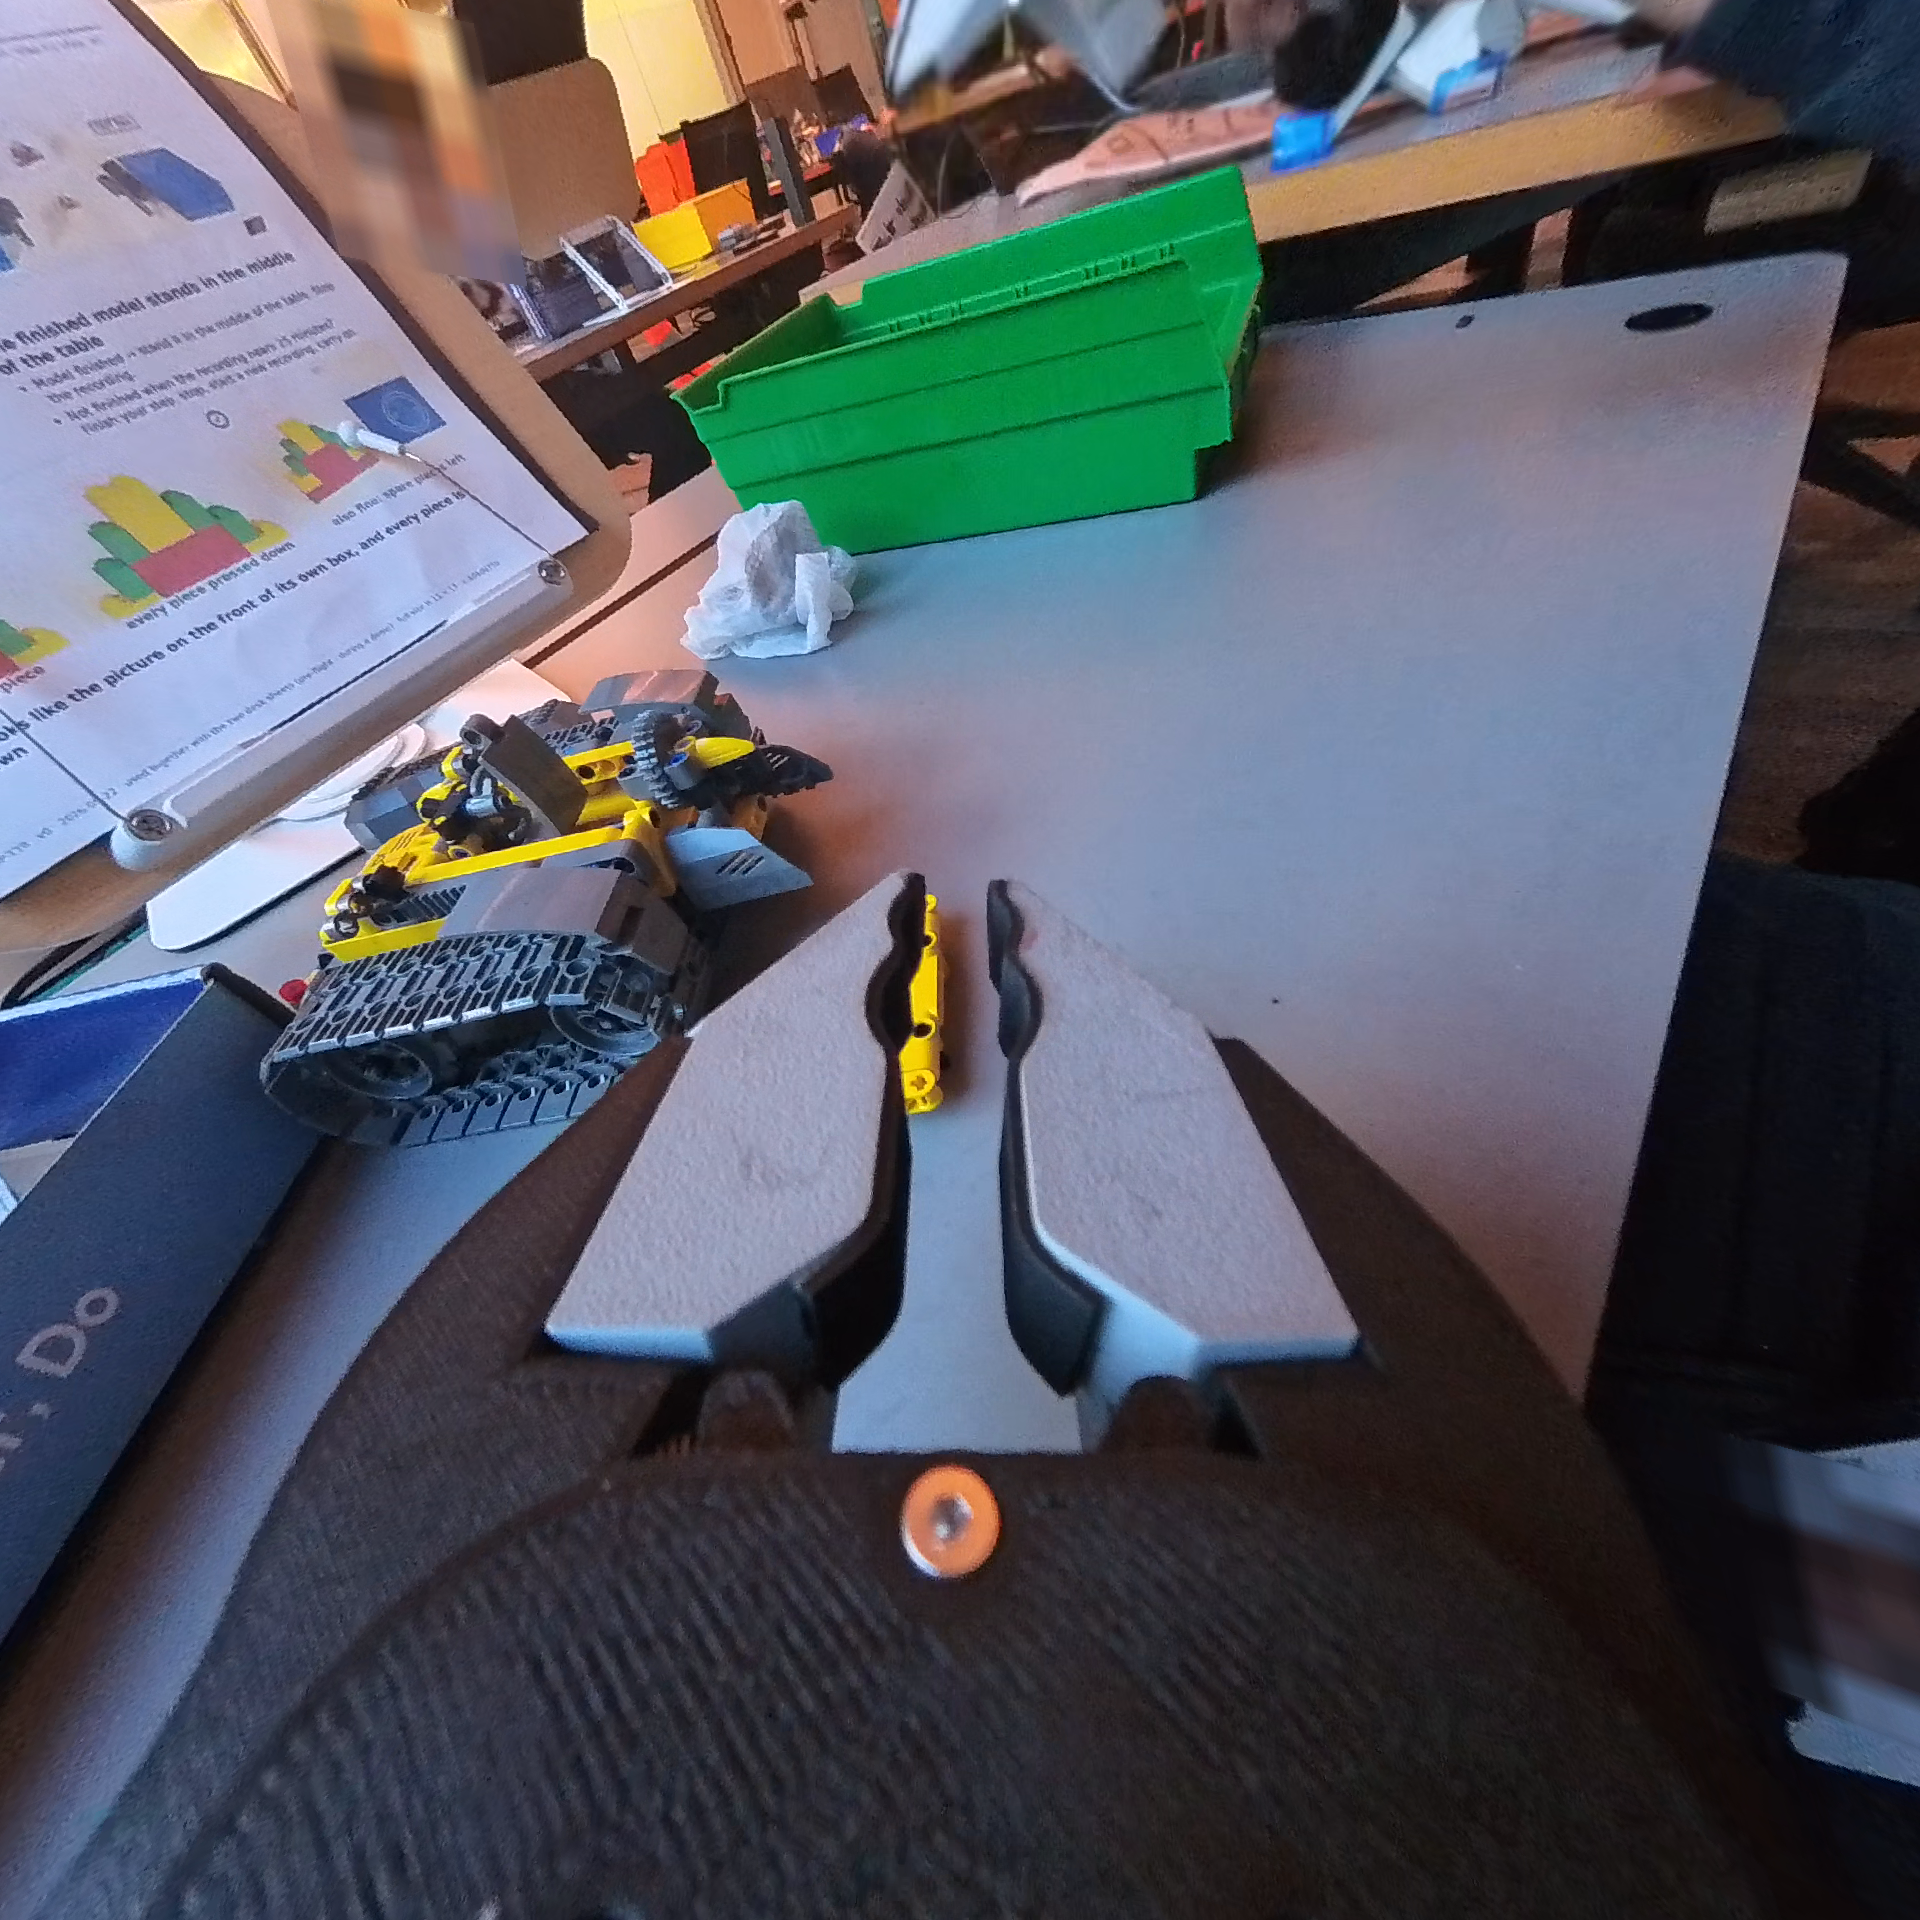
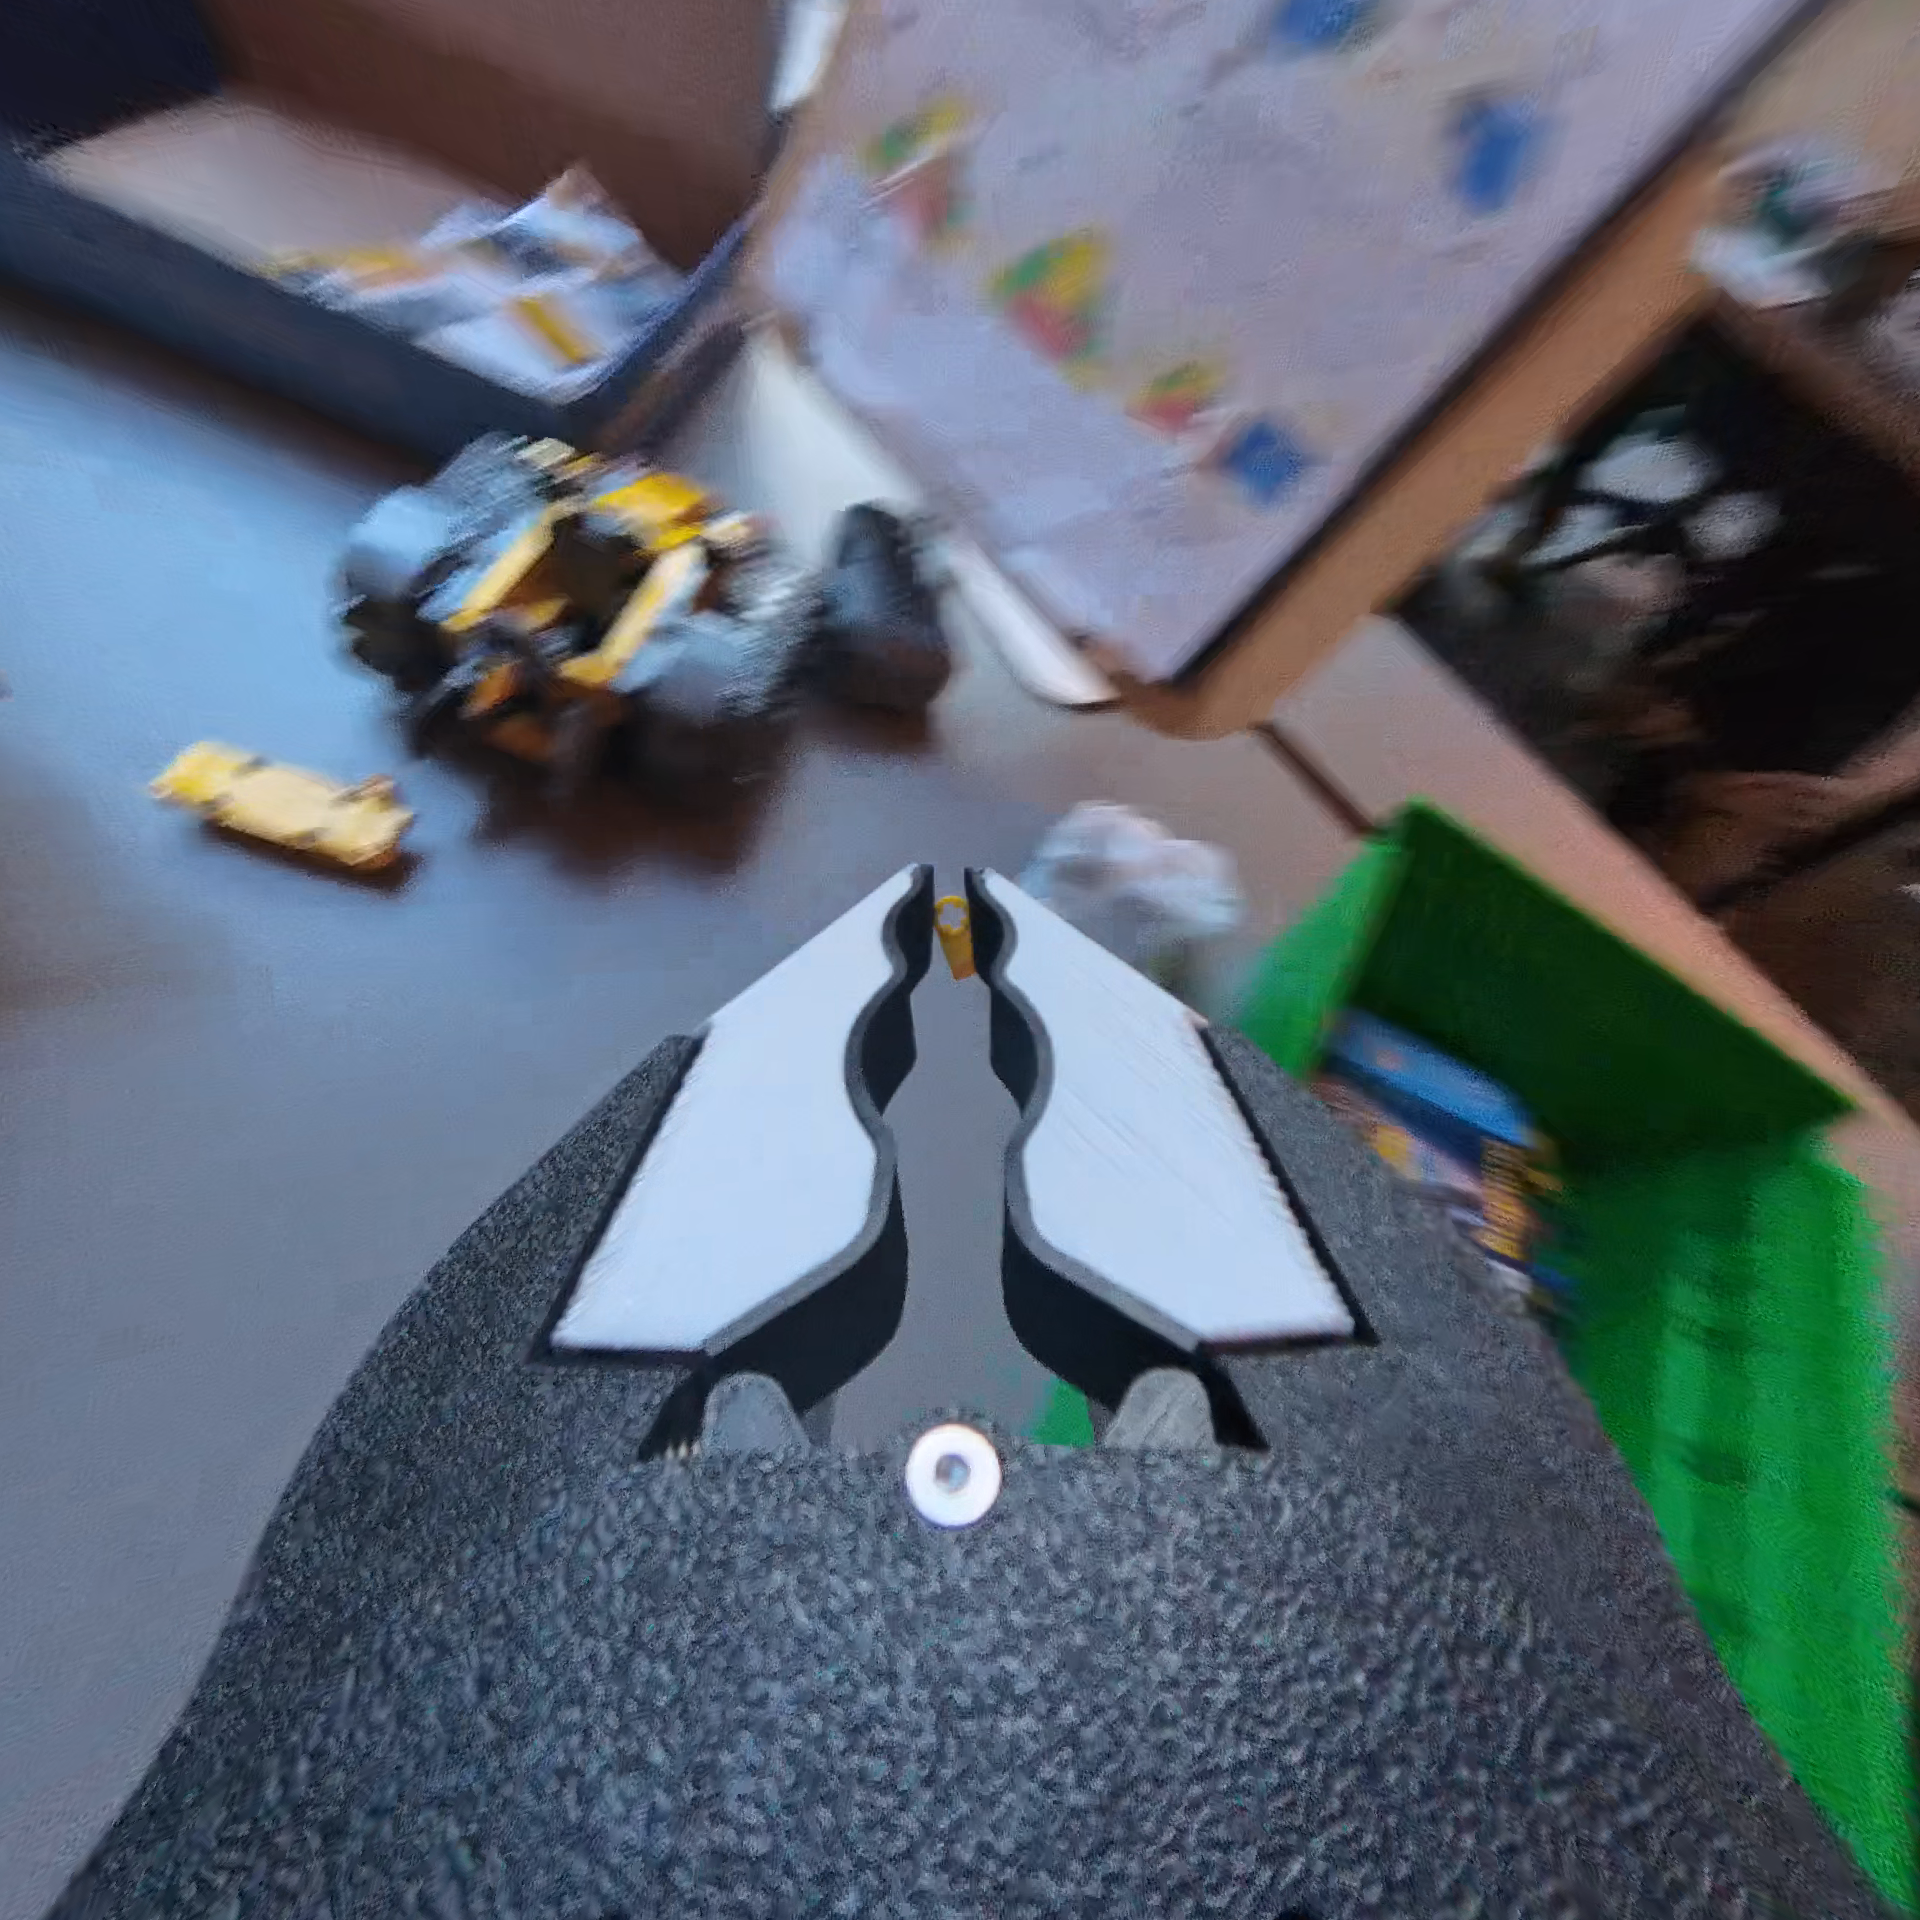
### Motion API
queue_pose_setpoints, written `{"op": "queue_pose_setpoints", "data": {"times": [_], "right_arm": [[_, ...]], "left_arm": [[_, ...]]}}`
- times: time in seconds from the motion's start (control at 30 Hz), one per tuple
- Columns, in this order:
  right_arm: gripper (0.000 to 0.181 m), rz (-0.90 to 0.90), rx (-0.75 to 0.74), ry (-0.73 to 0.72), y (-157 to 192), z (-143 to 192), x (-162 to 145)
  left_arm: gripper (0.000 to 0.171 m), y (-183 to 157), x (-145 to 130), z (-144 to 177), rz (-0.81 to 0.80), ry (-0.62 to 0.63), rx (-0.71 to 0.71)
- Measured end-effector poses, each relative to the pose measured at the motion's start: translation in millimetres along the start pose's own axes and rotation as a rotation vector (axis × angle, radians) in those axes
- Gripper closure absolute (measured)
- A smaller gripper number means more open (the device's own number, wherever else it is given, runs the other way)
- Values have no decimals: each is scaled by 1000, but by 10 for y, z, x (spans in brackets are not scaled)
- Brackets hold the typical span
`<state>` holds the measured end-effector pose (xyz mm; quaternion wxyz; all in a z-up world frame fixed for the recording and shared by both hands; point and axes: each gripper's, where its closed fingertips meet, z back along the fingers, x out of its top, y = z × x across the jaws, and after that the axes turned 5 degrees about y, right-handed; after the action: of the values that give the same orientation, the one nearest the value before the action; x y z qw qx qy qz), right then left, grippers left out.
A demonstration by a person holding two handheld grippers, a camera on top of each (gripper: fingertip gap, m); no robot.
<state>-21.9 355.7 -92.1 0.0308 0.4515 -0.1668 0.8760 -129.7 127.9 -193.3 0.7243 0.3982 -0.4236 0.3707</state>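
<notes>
Yellow plastic sits pinched at the very tip of my right tool point(image 2: 945, 883): a small yellow connector piece point(image 2: 954, 935), jaws nearly closed on it, held above the desk point(image 2: 260, 1039). My left tool point(image 1: 954, 894) stands a little apart at the tips, low over the desk, holding nothing, with a yellow beam point(image 1: 923, 1003) lying just inside its left finger; I cannot tell if they touch. Left of that beam stands the tracked yellow-and-grey model point(image 1: 520, 914), beyond the model a crumpled white tissue point(image 1: 769, 587), then stacked green bins point(image 1: 987, 416). An instruction sheet point(image 1: 208, 416) leans over the model.
</notes>
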Motion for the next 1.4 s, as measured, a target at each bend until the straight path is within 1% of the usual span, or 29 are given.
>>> {"op": "queue_pose_setpoints", "data": {"times": [0.07, 0.1, 0.13, 0.17, 0.2, 0.27, 0.33, 0.4, 0.47, 0.53, 0.6, 0.67, 0.73, 0.8, 0.83, 0.9, 0.97, 1.0, 1.07, 1.1, 1.13, 1.2, 1.27, 1.33, 1.4], "right_arm": [[177, -50, -157, -35, -559, 200, -38], [177, -81, -216, -26, -802, 244, -145], [176, -128, -241, -3, -987, 239, -296], [176, -187, -232, 33, -1107, 192, -479], [175, -252, -209, 78, -1180, 129, -673], [163, -367, -171, 145, -1244, 30, -985], [160, -421, -136, 119, -1212, 6, -1050], [161, -435, -124, 70, -1159, 25, -1002], [161, -441, -92, 41, -1017, 31, -915], [162, -406, -23, -28, -721, 28, -693], [162, -326, 93, -78, -245, -32, -459], [162, -225, 224, -76, 329, -163, -337], [161, -132, 344, -66, 908, -325, -291], [160, -45, 417, -36, 1387, -518, -327], [159, 6, 433, -17, 1577, -620, -366], [158, 105, 431, 22, 1857, -817, -453], [155, 177, 428, 55, 2049, -971, -525], [154, 203, 422, 62, 2110, -1029, -547], [154, 248, 398, 65, 2167, -1102, -567], [153, 264, 382, 62, 2168, -1116, -560], [152, 274, 372, 42, 2171, -1113, -531], [151, 284, 362, 3, 2177, -1091, -484], [145, 303, 351, -21, 2181, -1076, -472], [144, 346, 340, -51, 2210, -1050, -455], [144, 406, 318, -90, 2255, -1019, -432]], "left_arm": [[163, 10, -8, -3, 5, 6, 2], [163, 12, -14, -6, 6, 10, 3], [163, 14, -23, -11, 5, 17, 3], [163, 12, -29, -15, 4, 22, 2], [163, 8, -32, -18, 1, 25, 1], [163, 8, -40, -25, -4, 32, 6], [163, 13, -47, -30, -5, 38, 11], [163, 15, -55, -37, -2, 44, 9], [163, 20, -67, -47, 5, 54, 7], [161, 32, -88, -63, 19, 70, 3], [157, 64, -123, -84, 38, 95, 3], [151, 127, -196, -120, 35, 143, 19], [144, 167, -271, -166, 13, 193, 22], [134, 172, -346, -212, 31, 246, -4], [128, 166, -390, -239, 48, 277, -24], [128, 136, -501, -290, 75, 355, -75], [122, 147, -660, -343, 101, 461, -98], [120, 150, -700, -374, 127, 487, -114], [128, 133, -717, -380, 195, 501, -172], [135, 148, -718, -382, 234, 500, -189], [148, 161, -716, -373, 259, 497, -208], [149, 126, -695, -360, 305, 485, -275], [149, 123, -680, -353, 338, 476, -301], [149, 116, -638, -337, 355, 449, -324], [149, 76, -593, -309, 397, 424, -388]]}}
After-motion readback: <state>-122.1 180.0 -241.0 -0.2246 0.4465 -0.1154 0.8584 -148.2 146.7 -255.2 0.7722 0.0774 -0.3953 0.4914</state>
